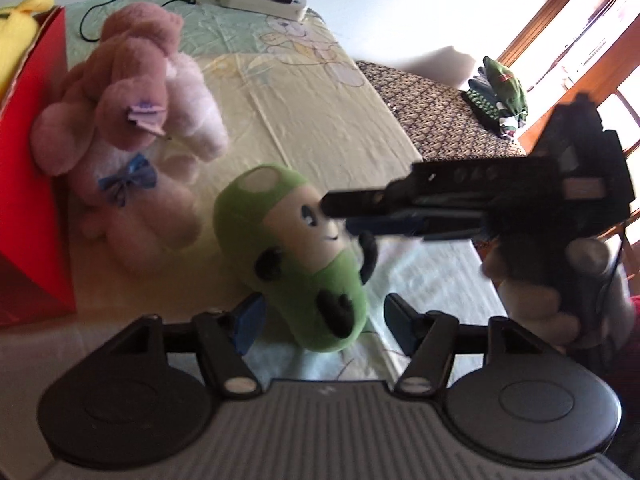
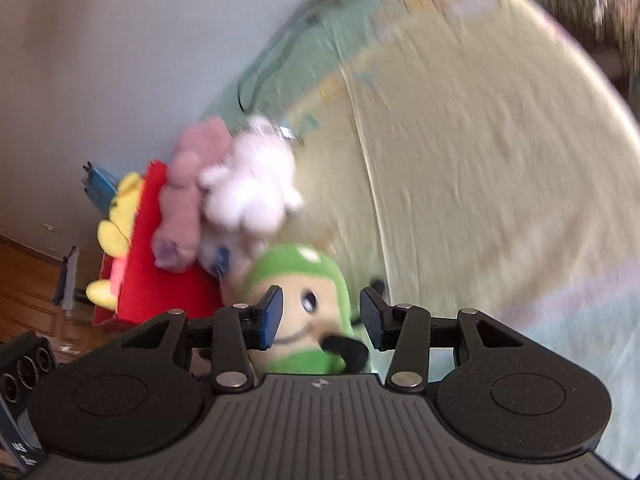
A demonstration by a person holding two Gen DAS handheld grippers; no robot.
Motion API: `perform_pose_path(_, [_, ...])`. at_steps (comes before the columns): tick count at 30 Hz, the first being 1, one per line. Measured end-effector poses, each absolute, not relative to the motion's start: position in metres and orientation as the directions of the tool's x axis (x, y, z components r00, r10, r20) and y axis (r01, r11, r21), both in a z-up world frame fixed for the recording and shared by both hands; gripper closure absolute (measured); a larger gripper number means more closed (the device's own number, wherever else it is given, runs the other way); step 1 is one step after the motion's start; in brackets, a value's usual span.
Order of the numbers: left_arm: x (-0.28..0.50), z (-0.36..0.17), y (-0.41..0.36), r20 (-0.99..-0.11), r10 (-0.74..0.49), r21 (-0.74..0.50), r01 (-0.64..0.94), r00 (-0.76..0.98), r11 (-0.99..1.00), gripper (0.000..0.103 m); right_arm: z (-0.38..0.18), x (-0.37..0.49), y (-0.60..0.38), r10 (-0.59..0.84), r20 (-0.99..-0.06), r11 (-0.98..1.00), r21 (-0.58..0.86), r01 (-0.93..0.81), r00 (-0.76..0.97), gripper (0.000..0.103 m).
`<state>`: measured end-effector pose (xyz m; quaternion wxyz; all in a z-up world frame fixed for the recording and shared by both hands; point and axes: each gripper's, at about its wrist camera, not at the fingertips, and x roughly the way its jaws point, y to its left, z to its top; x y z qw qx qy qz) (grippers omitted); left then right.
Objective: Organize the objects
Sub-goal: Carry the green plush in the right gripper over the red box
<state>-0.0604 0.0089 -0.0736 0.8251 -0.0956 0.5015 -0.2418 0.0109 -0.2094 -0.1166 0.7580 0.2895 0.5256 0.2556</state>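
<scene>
On the bedsheet (image 1: 320, 120), the green plush (image 1: 296, 256) shows no readable label.

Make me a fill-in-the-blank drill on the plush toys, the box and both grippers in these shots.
1. The plush toy between the left gripper's fingers is ____ in colour.
2. The pink plush leans against a ____ box.
3. The pink plush wears a ____ bow.
4. The right gripper has the toy's ____ between its fingers.

Missing words: green; red; blue; face
</scene>
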Motion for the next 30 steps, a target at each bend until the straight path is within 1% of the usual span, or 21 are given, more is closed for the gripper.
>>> perform_pose_path(3, [-0.054, -0.076, 0.005, -0.786, -0.496, -0.406, 0.297, 0.369, 0.864, 0.036, -0.135, 0.011, -0.212, 0.77, -0.579, 0.603, 0.798, -0.012, 0.268, 0.054])
perform_pose_path(6, [-0.05, -0.08, 0.006, -0.798, -0.485, -0.401, 0.285, 0.359, 0.871, 0.036, -0.14, 0.009, -0.206, 0.792, -0.556, 0.576, 0.818, -0.004, 0.252, 0.053])
perform_pose_path(10, [-0.046, -0.082, 0.01, -0.799, -0.492, -0.411, 0.281, 0.347, 0.867, 0.036, -0.14, 0.008, -0.202, 0.801, -0.547, 0.567, 0.824, -0.016, 0.245, 0.053])
perform_pose_path(13, [-0.046, -0.085, 0.009, -0.816, -0.465, -0.38, 0.289, 0.344, 0.879, 0.036, -0.145, 0.008, -0.199, 0.812, -0.534, 0.55, 0.835, -0.002, 0.236, 0.049])
perform_pose_path(16, [-0.047, -0.089, 0.01, -0.829, -0.444, -0.364, 0.276, 0.34, 0.89, 0.036, -0.148, 0.004, -0.196, 0.817, -0.528, 0.545, 0.839, -0.009, 0.233, 0.048])
perform_pose_path(25, [-0.05, -0.091, -0.001, -0.849, -0.39, -0.301, 0.279, 0.356, 0.912, 0.035, -0.138, -0.003, -0.193, 0.818, -0.529, 0.557, 0.826, -0.084, 0.226, 0.052])
perform_pose_path(30, [-0.056, -0.083, -0.01, -0.856, -0.33, -0.225, 0.289, 0.398, 0.931, 0.035, -0.126, -0.014, -0.189, 0.817, -0.528, 0.567, 0.81, -0.151, 0.232, 0.053])
